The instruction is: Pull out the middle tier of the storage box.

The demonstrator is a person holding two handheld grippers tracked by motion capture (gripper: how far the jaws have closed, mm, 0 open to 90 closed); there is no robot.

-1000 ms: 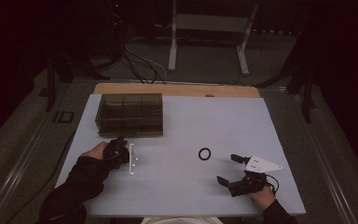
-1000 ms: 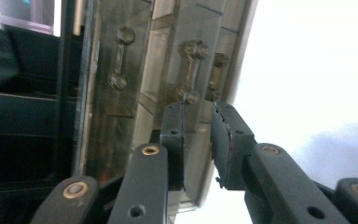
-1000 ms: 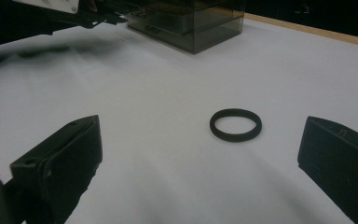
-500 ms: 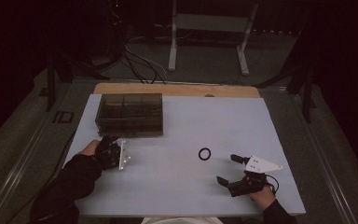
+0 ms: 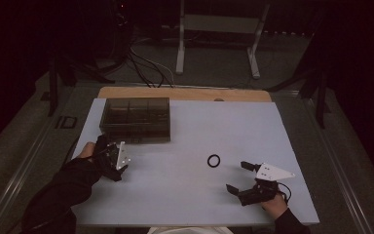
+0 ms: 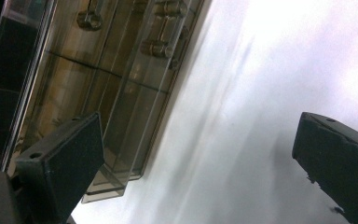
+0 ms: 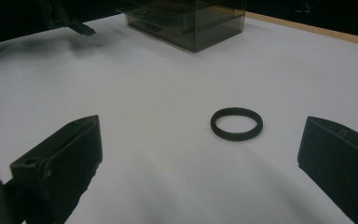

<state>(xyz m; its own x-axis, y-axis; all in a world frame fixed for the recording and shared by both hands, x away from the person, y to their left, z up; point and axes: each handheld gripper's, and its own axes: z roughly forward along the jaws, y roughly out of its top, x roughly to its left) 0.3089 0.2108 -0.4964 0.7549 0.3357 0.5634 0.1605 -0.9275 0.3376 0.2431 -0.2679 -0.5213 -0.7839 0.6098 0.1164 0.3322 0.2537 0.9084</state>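
Note:
A small black ring (image 5: 214, 160) lies flat on the white table (image 5: 185, 195), right of centre. In the right gripper view the ring (image 7: 236, 123) lies a short way ahead of my right gripper (image 7: 200, 168), which is open and empty. That gripper (image 5: 236, 176) rests near the table's front right. My left gripper (image 5: 111, 155) hovers at the left, just in front of a smoky clear compartment box (image 5: 136, 119). Its jaws have just been opening. They stand wide with nothing between them (image 6: 200, 163).
The box (image 6: 98, 84) holds small metal parts (image 6: 156, 46) in its far compartments. It stands at the back left, near the table's wooden far edge (image 5: 185, 93). Bare white surface lies between the two grippers. Cables and a metal stand lie on the floor beyond.
My left hand has drifted left and a little toward the box. The right gripper and the ring have stayed where they were.

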